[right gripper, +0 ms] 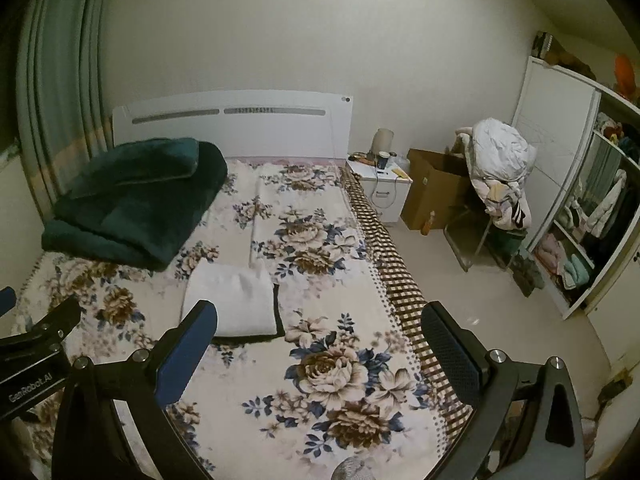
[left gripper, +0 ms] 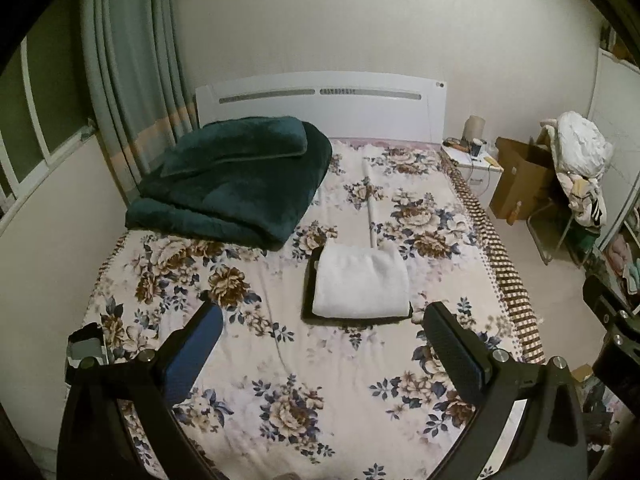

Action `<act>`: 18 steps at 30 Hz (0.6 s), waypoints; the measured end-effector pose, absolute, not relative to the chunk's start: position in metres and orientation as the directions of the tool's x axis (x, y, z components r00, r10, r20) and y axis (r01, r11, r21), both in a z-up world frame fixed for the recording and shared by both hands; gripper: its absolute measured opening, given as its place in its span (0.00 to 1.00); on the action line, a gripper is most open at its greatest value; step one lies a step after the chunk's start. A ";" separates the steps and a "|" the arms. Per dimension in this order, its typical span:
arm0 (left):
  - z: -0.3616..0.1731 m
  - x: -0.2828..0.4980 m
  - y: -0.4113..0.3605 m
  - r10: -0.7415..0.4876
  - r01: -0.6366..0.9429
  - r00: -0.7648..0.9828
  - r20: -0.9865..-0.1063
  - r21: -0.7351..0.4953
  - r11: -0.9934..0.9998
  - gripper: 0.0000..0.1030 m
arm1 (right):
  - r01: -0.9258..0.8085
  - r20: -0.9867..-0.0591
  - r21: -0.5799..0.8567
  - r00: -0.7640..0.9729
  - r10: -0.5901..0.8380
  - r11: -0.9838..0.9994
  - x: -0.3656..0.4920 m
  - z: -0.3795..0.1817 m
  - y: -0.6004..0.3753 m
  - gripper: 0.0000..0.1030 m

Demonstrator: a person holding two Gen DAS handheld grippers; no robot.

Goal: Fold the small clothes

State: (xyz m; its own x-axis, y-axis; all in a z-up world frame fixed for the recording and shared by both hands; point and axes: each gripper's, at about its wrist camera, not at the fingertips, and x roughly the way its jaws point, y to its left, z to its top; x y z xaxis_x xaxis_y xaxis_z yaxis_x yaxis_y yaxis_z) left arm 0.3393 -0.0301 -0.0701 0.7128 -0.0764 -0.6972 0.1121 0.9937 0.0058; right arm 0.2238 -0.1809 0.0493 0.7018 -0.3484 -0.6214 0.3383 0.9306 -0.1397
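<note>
A folded white garment point(left gripper: 360, 284) lies on top of a folded black garment point(left gripper: 308, 300) in the middle of the floral bed point(left gripper: 256, 360). The same stack shows in the right wrist view, white piece point(right gripper: 234, 300) over black piece point(right gripper: 279, 312). My left gripper point(left gripper: 324, 320) is open and empty, held above the bed in front of the stack. My right gripper point(right gripper: 320, 324) is open and empty, to the right of the stack, over the bed's right side. The left gripper's body point(right gripper: 36, 344) shows at the right view's left edge.
A folded dark green blanket point(left gripper: 236, 184) lies at the head of the bed by the white headboard point(left gripper: 320, 108). A nightstand point(right gripper: 380, 184), cardboard box point(right gripper: 436, 192), chair piled with clothes point(right gripper: 500, 172) and open wardrobe point(right gripper: 592, 216) stand to the right. Curtains point(left gripper: 132, 80) hang left.
</note>
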 end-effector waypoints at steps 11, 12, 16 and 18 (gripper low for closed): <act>-0.048 0.312 -0.027 -0.071 0.106 0.743 -0.666 0.012 0.994 1.00 | 0.300 -0.615 -0.091 0.733 -0.291 0.949 0.186 0.076 -0.174 1.00; -0.046 0.311 -0.027 -0.075 0.109 0.744 -0.664 0.011 0.994 1.00 | 0.295 -0.618 -0.085 0.734 -0.282 0.952 0.186 0.077 -0.174 1.00; -0.039 0.304 -0.029 -0.096 0.130 0.745 -0.660 0.002 0.992 1.00 | 0.272 -0.626 -0.063 0.738 -0.250 0.960 0.187 0.079 -0.174 1.00; -0.037 0.302 -0.030 -0.100 0.135 0.747 -0.657 0.003 0.991 1.00 | 0.264 -0.627 -0.056 0.741 -0.240 0.963 0.186 0.080 -0.174 1.00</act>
State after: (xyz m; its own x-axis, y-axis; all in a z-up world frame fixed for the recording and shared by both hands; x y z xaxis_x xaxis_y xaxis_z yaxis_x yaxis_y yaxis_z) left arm 0.3018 -0.0301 -0.0367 0.7468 -0.1002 -0.6574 0.1353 0.9908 0.0027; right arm 0.1855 -0.1743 0.0801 0.7412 -0.2402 -0.6268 0.2642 0.9628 -0.0565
